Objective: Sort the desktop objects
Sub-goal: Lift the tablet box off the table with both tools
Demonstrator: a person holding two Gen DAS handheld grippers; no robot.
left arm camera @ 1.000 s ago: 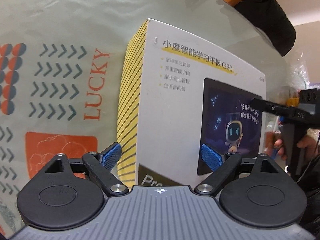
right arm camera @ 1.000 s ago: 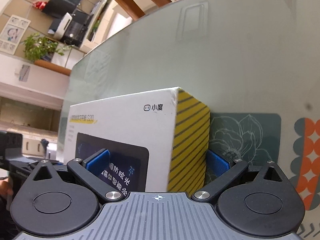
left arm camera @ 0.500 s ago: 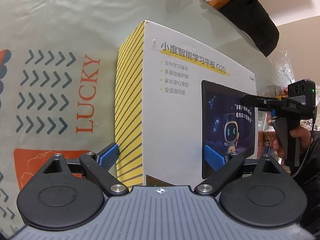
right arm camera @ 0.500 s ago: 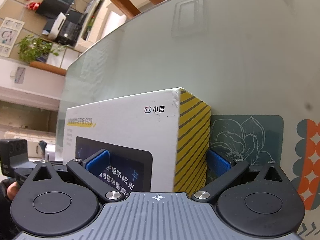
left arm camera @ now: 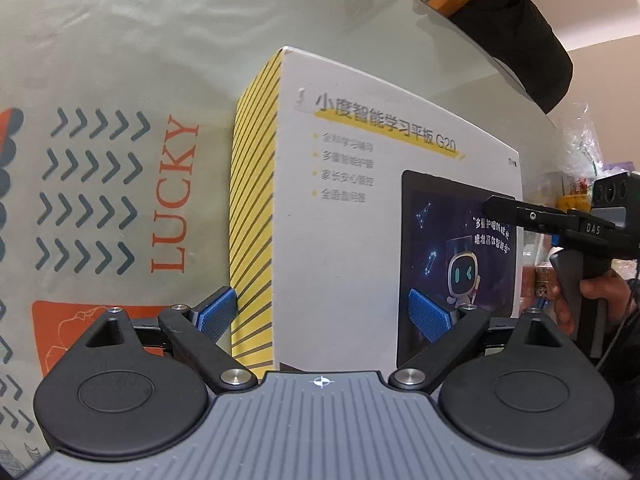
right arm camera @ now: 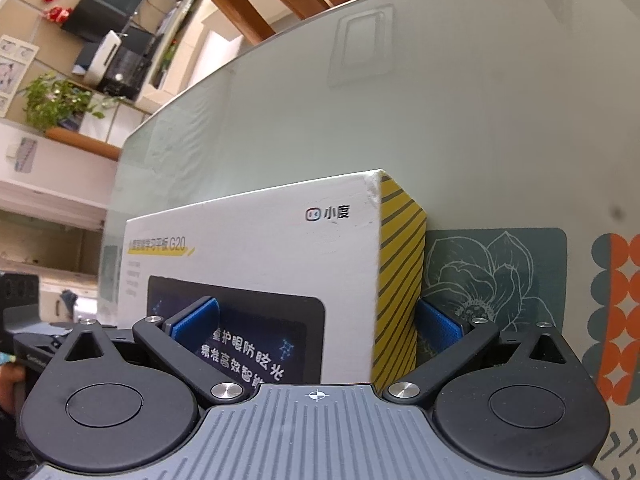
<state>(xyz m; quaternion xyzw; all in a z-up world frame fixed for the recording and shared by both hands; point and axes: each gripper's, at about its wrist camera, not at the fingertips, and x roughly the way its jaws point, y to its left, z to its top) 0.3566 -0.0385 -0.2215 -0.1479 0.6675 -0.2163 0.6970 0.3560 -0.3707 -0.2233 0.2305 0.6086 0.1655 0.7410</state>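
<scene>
Left claw (left arm camera: 326,314): jaws spread wide, straddling the near corner of the tablet box (left arm camera: 352,240). Left blue pad (left arm camera: 216,314) sits against, or just off, the yellow-striped side panel; contact can't be confirmed. Right pad (left arm camera: 430,318) lies over the white front face by the printed tablet screen, apparently in front of it rather than pressing. Whether there's any clamp force, I can't tell; it reads as open around the box, not gripping.

Box is dead ahead of the left claw, standing on its long edge on the glass counter (left arm camera: 140,40). Left of the claw, under the glass: printed mat (left arm camera: 120,200) with chevrons and "LUCKY". Right of the claw: right claw (left arm camera: 496,201) seen side-on, its finger (left arm camera: 520,210) reaching over the box's far end, a hand (left arm camera: 600,292) on the grip. Jaw gap not readable from this angle.

Right wrist view: right claw (right arm camera: 318,320) also spread wide around the box's (right arm camera: 260,256) other corner. Left pad (right arm camera: 196,318) is in front of the white face over the dark screen print; right pad (right arm camera: 438,326) is beside the striped end panel, near or touching, can't resolve. Box directly ahead, between the fingers. Right of the claw, the mat's (right arm camera: 496,276) flower panel under the glass counter (right arm camera: 440,100). Far left edge: part of the left claw's body (right arm camera: 24,320).
</scene>
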